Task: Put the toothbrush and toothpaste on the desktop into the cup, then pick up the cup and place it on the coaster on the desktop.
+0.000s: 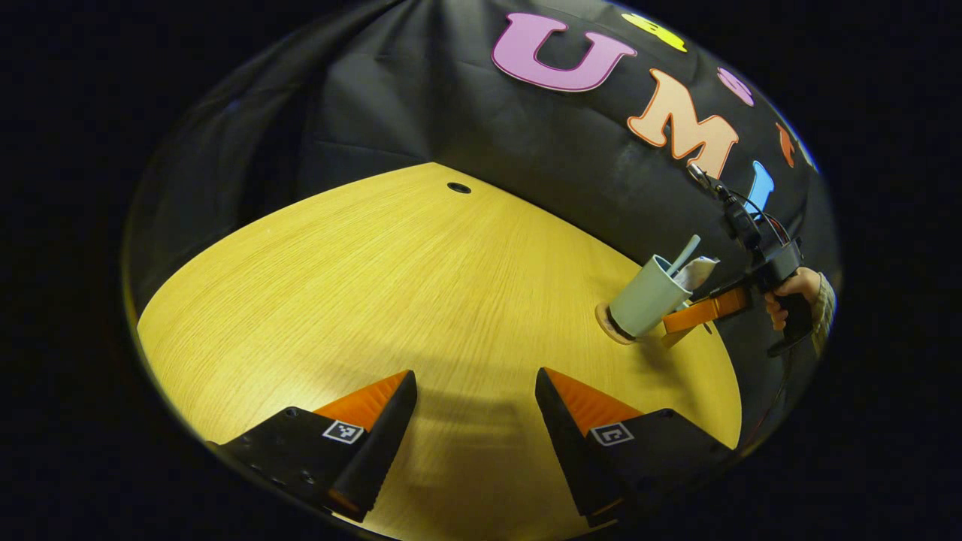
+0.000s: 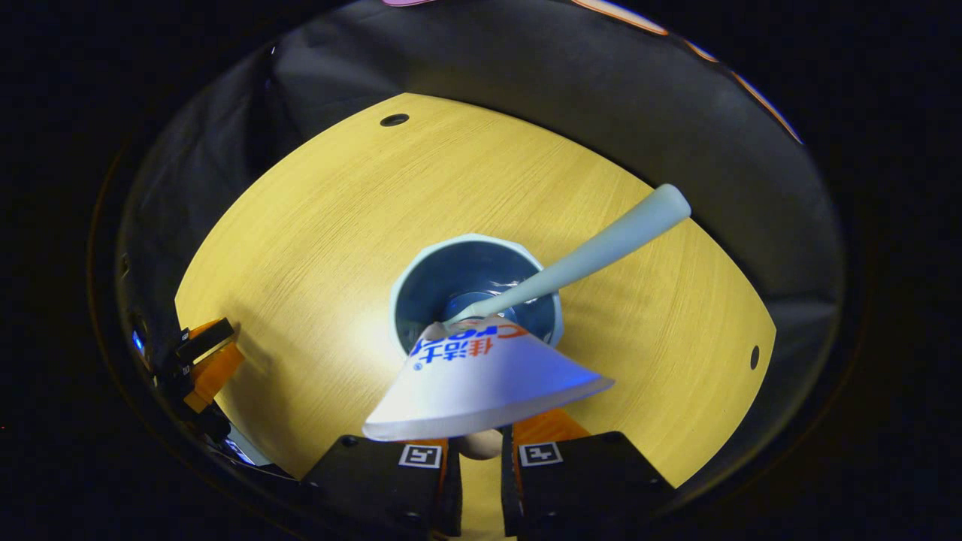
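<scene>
One toothpaste [image 2: 481, 387], one toothbrush [image 2: 594, 252], one cup [image 2: 421, 282]

Left tongs [image 1: 475, 409]: hovering low over the worktop [image 1: 361, 285], fingers standing wide apart, gripping nothing.
Right tongs [image 2: 477, 443]: fingers sitting close together, apparently not quite touching; whether they are pinching anything is hidden.
Hand [image 1: 793, 297]: wrapping around the right tongs' handle.

Cup [image 2: 421, 289] on desktop [image 2: 301, 225]; toothbrush [image 2: 601, 244] and toothpaste [image 2: 481, 383] stand in cup. Right gripper [image 2: 479, 454] below cup, fingers nearly closed. Left gripper [image 2: 203, 361] far left of cup.
</scene>
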`<state>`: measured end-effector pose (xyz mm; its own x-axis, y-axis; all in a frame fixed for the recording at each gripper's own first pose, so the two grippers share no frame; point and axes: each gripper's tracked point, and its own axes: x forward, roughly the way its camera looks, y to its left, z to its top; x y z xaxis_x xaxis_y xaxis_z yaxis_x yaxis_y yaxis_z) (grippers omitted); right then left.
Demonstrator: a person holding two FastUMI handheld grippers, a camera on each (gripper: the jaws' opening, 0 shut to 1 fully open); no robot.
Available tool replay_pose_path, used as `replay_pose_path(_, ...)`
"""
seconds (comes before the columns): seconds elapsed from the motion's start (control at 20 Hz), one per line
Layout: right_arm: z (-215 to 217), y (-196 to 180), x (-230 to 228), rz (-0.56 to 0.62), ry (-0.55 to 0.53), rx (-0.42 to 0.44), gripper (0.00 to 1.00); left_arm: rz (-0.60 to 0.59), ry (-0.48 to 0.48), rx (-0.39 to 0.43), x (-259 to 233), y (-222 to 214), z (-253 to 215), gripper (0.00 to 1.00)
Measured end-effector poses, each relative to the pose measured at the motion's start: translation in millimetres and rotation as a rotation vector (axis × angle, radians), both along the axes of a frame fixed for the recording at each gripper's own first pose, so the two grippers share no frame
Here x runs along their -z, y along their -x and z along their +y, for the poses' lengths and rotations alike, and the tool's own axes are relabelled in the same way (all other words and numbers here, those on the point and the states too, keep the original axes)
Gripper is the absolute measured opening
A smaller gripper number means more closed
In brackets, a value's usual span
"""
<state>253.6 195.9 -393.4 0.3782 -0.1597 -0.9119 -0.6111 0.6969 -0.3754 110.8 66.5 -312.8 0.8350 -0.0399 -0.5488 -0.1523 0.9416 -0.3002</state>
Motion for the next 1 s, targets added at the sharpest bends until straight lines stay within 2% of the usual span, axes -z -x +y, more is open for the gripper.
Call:
replay_pose_path(0.35,2,0,8,0.005,0.026,-0.007,0.22,-0.003,-0.025,-0.029,-6,7,13,0.93)
replay_pose_path(0.5,2,7,8,0.011,0.024,-0.012,0.27,-0.010,-0.029,-0.017,-10,7,11,0.93)
replay_pose_path(0.6,6,12,0,0.014,-0.009,-0.012,0.33,-0.012,-0.037,0.006,-9,1,6,0.93)
replay_pose_path(0.7,14,19,-6,0.016,-0.074,0.006,0.43,-0.012,-0.038,0.032,-14,0,-4,0.93)
replay_pose_path(0.75,14,22,-11,0.012,-0.100,0.016,0.66,-0.012,-0.039,0.045,-17,0,-8,0.93)
replay_pose_path(0.8,11,26,-17,0.004,-0.116,0.029,0.76,-0.014,-0.039,0.061,-20,-1,-12,0.93)
replay_pose_path(0.85,11,32,-23,0.002,-0.141,0.039,0.95,-0.018,-0.039,0.078,-23,-3,-18,0.93)
replay_pose_path(0.9,7,38,-29,-0.012,-0.157,0.050,0.99,-0.025,-0.041,0.096,-28,-5,-25,0.93)
replay_pose_path(1.0,-5,47,-41,-0.050,-0.190,0.075,1.00,-0.031,-0.049,0.135,-36,-9,-40,0.93)
